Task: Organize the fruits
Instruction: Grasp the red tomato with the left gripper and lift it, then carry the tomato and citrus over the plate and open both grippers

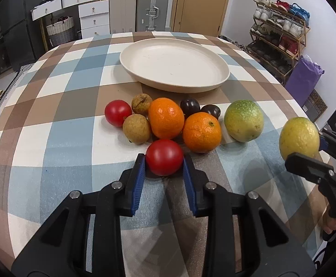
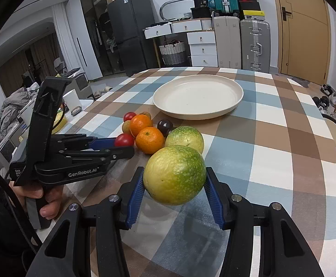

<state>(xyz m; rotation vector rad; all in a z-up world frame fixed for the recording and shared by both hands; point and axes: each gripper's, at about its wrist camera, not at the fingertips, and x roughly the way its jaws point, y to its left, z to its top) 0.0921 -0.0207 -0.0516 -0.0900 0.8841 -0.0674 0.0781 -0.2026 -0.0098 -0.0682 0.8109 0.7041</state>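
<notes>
Lived-in home, dining corner.
Shoe rack at two o'clock, suitcases and white drawers at twelve, fridge at ten.

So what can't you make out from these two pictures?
- Left wrist view: right gripper mostly cut off by the frame edge.
- Right wrist view: second dark purple plum hidden behind the yellow-green round fruit.
- Either view: contact under the small red tomato, hidden by the fruit.
</notes>
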